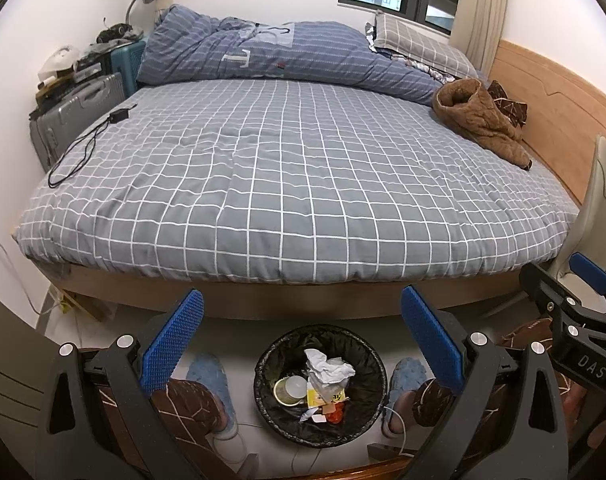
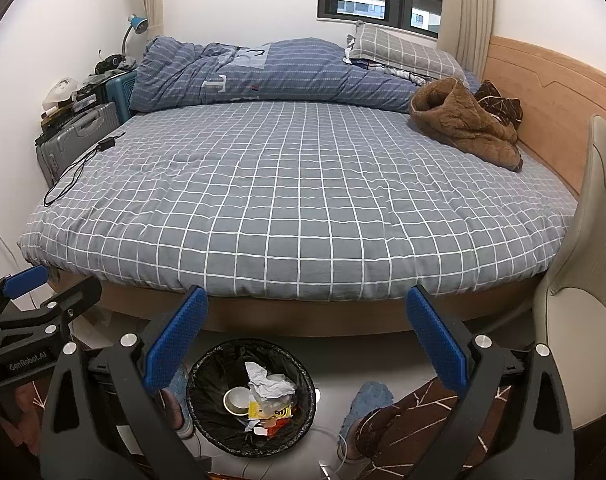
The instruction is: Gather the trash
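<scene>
Both tools are empty. The left hand-held gripper (image 1: 303,332) has its blue fingers spread wide with nothing between them. The right hand-held gripper (image 2: 307,336) is spread wide too, and it holds nothing.

The trash bin (image 1: 320,386) sits on the floor, right below and just in front of both grippers, between the person's two blue slippers. It has a black bag inside. In it lie a crumpled white paper (image 1: 327,368), a paper cup (image 1: 290,389) and a yellow wrapper (image 1: 327,398). So the trash that can be seen is already in the bin.

From the left hand-held gripper, the bin is straight down the middle, between the two fingers. From the right hand-held gripper, the bin (image 2: 251,396) lies down and a little to the left. So the left one looks a bit better lined up with it.

Past the bin, ahead of both grippers, is the bed (image 1: 295,184) with its grey checked cover. On it, far ahead and to the right, lies a brown fluffy jacket (image 1: 479,120). Far ahead and to the left lies a black charger with its cable (image 1: 83,144). These do not look like trash.

No loose trash shows on the bed or floor, so the job looks close to done, or the next piece is out of sight.
</scene>
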The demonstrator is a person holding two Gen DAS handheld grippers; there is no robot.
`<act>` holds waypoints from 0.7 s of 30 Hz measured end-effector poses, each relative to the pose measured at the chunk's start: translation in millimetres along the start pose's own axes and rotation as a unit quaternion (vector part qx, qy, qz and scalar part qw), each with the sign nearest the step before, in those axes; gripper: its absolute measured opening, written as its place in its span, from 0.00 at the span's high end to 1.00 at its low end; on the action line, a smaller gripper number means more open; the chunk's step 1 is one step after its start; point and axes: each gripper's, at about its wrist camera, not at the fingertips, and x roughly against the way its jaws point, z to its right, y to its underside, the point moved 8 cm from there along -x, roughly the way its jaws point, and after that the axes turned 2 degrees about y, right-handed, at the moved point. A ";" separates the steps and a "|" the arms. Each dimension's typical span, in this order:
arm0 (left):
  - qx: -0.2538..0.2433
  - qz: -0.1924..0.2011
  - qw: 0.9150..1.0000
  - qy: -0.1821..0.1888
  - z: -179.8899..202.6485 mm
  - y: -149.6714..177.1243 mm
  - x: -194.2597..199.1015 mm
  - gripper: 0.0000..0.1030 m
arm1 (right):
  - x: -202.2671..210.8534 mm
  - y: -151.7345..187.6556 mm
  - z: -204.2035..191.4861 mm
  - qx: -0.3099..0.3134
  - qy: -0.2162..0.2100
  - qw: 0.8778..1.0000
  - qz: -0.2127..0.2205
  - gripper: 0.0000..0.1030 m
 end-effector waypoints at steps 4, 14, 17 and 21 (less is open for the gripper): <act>-0.001 0.000 1.000 -0.002 -1.8 -0.2 0.2 0.06 | -0.2 0.1 -0.1 -0.001 0.000 1.000 -0.001 0.07; -0.007 0.005 1.000 -0.004 -0.3 -3.1 3.3 0.06 | 2.1 -1.7 -4.3 0.000 -0.005 1.000 0.000 0.07; -0.006 0.005 1.000 -0.005 -0.6 -3.4 4.1 0.06 | 1.9 -1.5 -5.4 -0.002 -0.006 1.000 -0.002 0.07; -0.015 0.010 1.000 -0.022 -0.5 -4.1 6.0 0.06 | 1.4 -0.9 -6.0 -0.002 -0.007 1.000 -0.002 0.07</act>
